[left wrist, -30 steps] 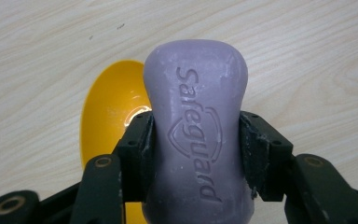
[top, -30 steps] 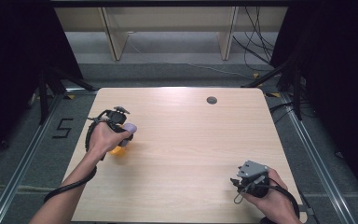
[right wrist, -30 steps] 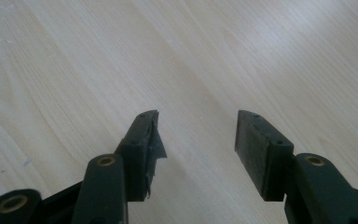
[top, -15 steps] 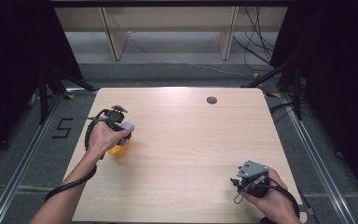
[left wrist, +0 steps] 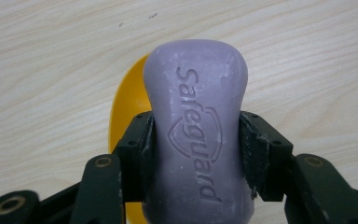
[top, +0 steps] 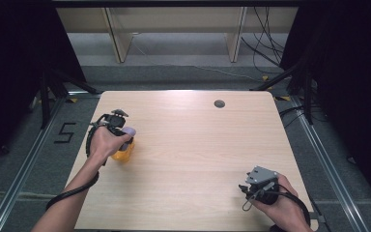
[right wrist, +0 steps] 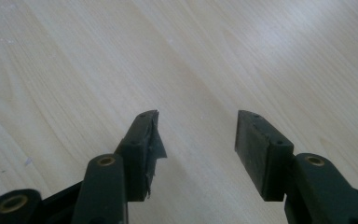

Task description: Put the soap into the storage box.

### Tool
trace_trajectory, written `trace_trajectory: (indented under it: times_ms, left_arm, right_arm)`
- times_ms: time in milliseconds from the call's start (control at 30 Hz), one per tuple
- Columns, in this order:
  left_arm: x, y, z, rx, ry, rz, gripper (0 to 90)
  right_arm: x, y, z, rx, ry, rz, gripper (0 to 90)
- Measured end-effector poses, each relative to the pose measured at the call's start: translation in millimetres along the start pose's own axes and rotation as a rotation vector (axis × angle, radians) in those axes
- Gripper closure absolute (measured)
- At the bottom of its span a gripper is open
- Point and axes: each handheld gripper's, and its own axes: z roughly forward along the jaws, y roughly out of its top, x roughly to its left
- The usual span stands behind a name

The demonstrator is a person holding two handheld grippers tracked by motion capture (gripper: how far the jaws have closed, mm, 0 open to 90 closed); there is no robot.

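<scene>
The left tongs [left wrist: 196,154] are pinching a purple bar of soap [left wrist: 196,130] across its narrowed waist, one pad on each long flank, which looks like the sensible place to grab it (the middle is slimmer than the rounded ends, so it should not slide out). In the left gripper view the bar's long axis runs straight out along the jaws, its free end pointing to twelve o'clock and the embossed brand name reading down its upper face. Directly beneath it sits a yellow dish [left wrist: 127,107], its rim peeking out at about ten o'clock from the bar; I would judge the soap is held just over the dish, either coming out or going in. From the high view this all sits at the nine o'clock edge of the surface [top: 193,145]. The right tongs [right wrist: 196,144] stand spread with nothing between them, idling over bare wood near five o'clock.
</scene>
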Motion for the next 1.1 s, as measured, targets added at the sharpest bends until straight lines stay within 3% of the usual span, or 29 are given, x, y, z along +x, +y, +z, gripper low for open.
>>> trace_trajectory:
  times_ms: [67,200,300,367,967,1033,1067,1100]
  left_arm:
    - [0.2,-0.1,-0.4,0.005,0.004,-0.002,48.2]
    - [2.7,-1.0,-0.4,0.003,0.006,-0.010,48.2]
    - [3.9,-2.0,0.3,-0.005,0.008,-0.009,48.2]
    - [4.0,-2.5,-0.2,0.008,0.010,-0.011,48.2]
    - [7.0,-6.6,6.6,0.003,0.019,-0.019,48.2]
    - [7.4,-6.8,7.3,0.005,0.023,-0.013,48.2]
    - [9.1,-6.2,7.2,0.012,0.027,0.012,48.2]
    - [8.0,-6.9,8.2,0.012,0.021,-0.008,48.2]
  right_arm:
    - [1.4,-0.4,0.5,0.003,0.007,0.020,49.8]
    - [0.3,-0.1,0.6,0.002,0.004,0.003,49.8]
    - [1.4,-0.4,0.5,0.003,0.007,0.020,49.8]
    - [0.2,-0.2,0.6,0.001,0.004,0.003,49.8]
    - [0.4,-0.2,1.3,0.003,0.011,0.009,49.8]
    - [0.4,-0.1,1.0,0.003,0.009,0.008,49.8]
    - [0.4,-0.1,0.9,0.003,0.009,0.008,49.8]
    - [0.4,-0.1,0.9,0.004,0.008,0.008,49.8]
